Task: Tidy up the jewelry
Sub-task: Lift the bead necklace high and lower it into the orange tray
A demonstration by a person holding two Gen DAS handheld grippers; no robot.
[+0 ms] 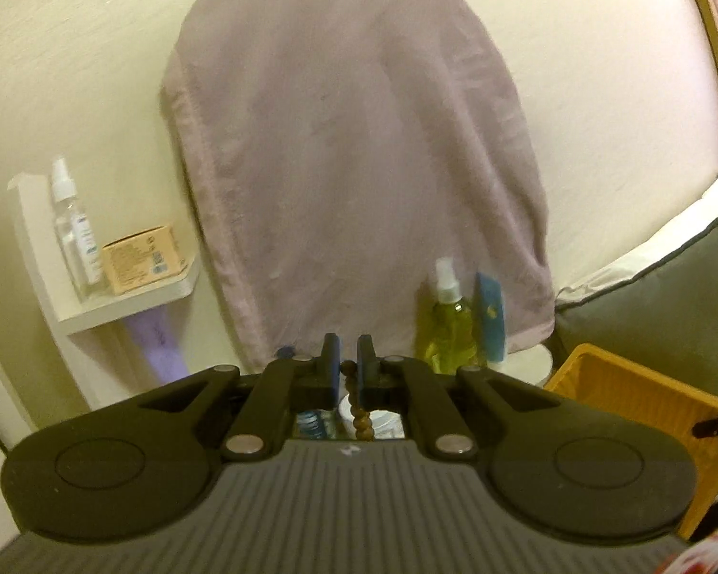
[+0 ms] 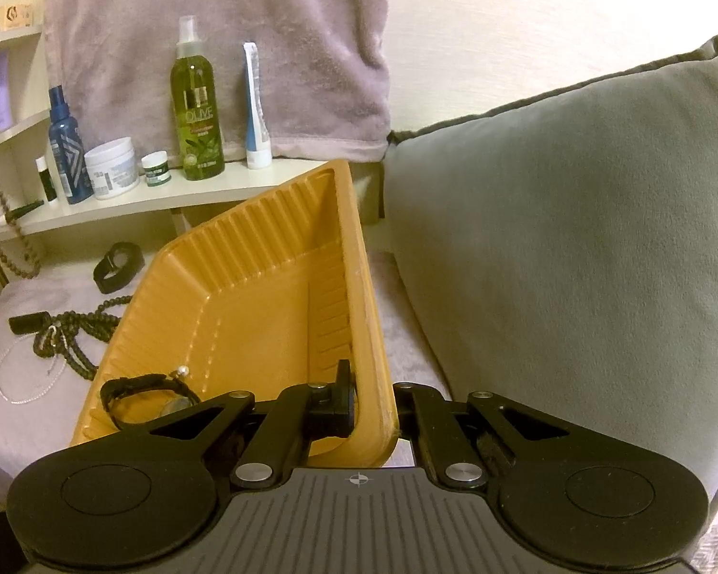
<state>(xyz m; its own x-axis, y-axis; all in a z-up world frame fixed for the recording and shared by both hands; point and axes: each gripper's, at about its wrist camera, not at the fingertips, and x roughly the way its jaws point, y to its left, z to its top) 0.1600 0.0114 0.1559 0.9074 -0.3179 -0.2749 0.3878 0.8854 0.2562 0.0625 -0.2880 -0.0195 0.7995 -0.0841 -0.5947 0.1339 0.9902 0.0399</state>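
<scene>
Closest to the left wrist camera, the left gripper (image 1: 348,351) has its 2 pads clamped on a brown bead strand (image 1: 359,411), which hangs straight down toward 6 o'clock. The orange tray (image 1: 636,411) lies at 4 o'clock from it, so the strand must likely travel that way. The right gripper (image 2: 371,394) pinches the tray's near rim, tilting it. A watch (image 2: 148,397) lies inside. More beads (image 2: 79,335) remain on the cloth at 10 o'clock.
</scene>
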